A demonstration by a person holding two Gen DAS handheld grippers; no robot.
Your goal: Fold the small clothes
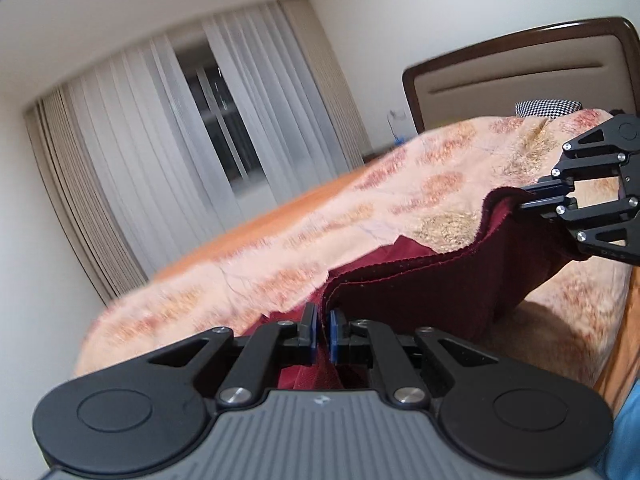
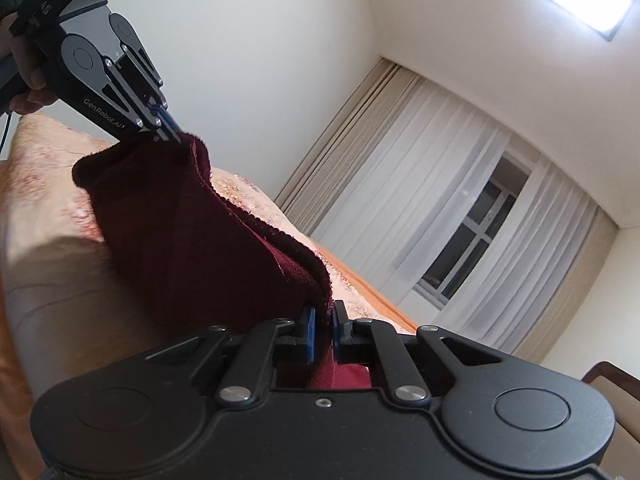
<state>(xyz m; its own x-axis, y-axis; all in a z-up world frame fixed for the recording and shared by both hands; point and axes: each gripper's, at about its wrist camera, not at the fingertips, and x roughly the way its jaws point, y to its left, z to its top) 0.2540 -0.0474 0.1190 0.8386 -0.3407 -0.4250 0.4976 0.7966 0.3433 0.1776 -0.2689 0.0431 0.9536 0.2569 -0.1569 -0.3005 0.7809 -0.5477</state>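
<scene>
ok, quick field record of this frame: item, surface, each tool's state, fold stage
item: dark red cloth, small, edge stitched
surface: bed with floral peach bedspread, wooden headboard behind
left tool: shut on one end of the cloth's top edge
right tool: shut on the other end of the same edge
cloth state: lifted, stretched between both tools, the rest hanging toward the bedspread
fold stage: mid-fold; not yet laid flat
background: window with sheer curtains

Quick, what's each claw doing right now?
Left gripper: closed on the dark red cloth.
Right gripper: closed on the same cloth's other end.
</scene>
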